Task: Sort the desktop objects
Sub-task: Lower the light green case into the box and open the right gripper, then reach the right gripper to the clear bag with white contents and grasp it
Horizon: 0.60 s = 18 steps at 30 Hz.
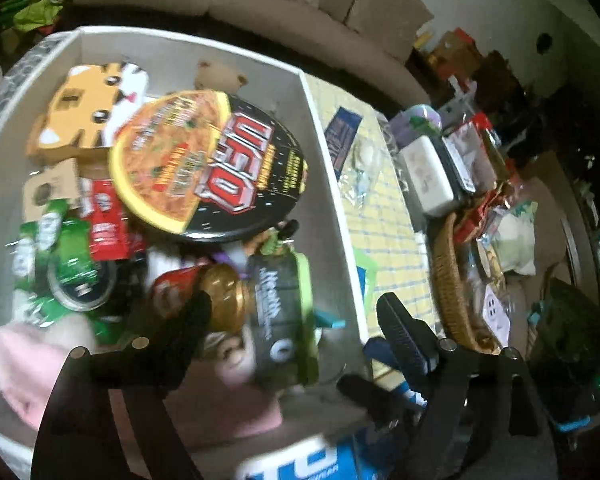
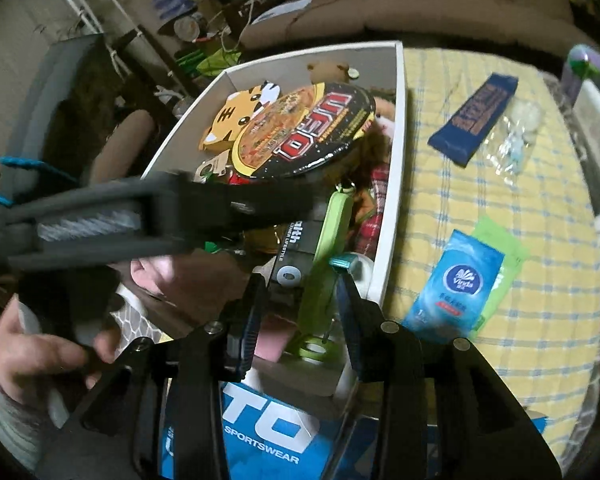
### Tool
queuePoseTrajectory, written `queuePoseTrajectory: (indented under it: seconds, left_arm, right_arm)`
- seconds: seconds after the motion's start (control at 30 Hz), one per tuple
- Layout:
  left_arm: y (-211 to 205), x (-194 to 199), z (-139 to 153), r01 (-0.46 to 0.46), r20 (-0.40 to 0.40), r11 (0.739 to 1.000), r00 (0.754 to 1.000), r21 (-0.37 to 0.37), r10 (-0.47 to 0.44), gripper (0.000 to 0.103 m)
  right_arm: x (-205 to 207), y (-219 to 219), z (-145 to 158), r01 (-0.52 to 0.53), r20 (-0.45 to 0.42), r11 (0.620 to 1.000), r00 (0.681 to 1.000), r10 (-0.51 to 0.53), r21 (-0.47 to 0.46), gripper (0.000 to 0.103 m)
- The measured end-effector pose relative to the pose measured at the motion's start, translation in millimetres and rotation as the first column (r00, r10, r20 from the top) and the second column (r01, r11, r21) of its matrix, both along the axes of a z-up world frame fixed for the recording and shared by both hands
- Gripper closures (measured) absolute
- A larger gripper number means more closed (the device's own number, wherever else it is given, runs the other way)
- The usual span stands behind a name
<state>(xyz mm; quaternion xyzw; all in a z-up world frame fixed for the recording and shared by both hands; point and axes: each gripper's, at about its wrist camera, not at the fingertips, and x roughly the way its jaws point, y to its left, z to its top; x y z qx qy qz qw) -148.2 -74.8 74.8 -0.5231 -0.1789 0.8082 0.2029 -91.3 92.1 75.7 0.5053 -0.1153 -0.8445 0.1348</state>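
A white box [image 1: 324, 128] [image 2: 396, 168] holds several items: a round UFO noodle bowl [image 1: 212, 168] [image 2: 308, 132], a tiger-face carton [image 1: 80, 116] [image 2: 236, 116], green and red packets [image 1: 64, 256], and a black and green case [image 1: 284, 316] [image 2: 324, 248]. My left gripper [image 1: 296, 312] is open over the box, its fingers either side of the case. My right gripper [image 2: 300, 276] is open at the box's near end, its fingers around the green edge of the case. The left gripper's body [image 2: 160, 216] crosses the right wrist view.
A yellow checked cloth [image 2: 500, 208] covers the table. On it lie a blue tissue pack [image 2: 456, 284], a dark blue bar [image 2: 476, 112] and a clear bag [image 2: 512, 140]. A wicker basket [image 1: 448, 280] and stacked packages [image 1: 440, 168] stand to the right. A sofa is behind.
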Motion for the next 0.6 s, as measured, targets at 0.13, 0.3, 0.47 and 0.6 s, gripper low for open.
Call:
queuePoseTrajectory:
  seconds: [0.13, 0.3, 0.47, 0.6]
  left_arm:
    - [-21.4, 21.7, 3.2, -0.014, 0.008, 0.999, 1.0, -0.034, 0.014, 0.016]
    - [-30.0, 47.6, -6.1, -0.017, 0.02, 0.994, 1.0, -0.108, 0.019, 0.016]
    - [-18.0, 69.3, -7.8, 0.01, 0.013, 0.988, 1.0, -0.155, -0.008, 0.014]
    - [2.7, 77.5, -1.0, 0.058, 0.0, 0.983, 0.998, -0.172, -0.059, 0.013]
  right_arm:
    - [10.6, -5.3, 6.5, -0.017, -0.017, 0.999, 1.0, 0.018, 0.027, 0.067]
    - [25.7, -5.9, 12.3, -0.016, -0.023, 0.998, 1.0, 0.017, 0.056, 0.067]
    - [41.4, 11.9, 25.0, 0.032, -0.047, 0.994, 0.999, -0.027, 0.107, 0.067]
    - [53.1, 43.8, 34.9, 0.085, -0.049, 0.989, 0.996, -0.079, 0.121, 0.065]
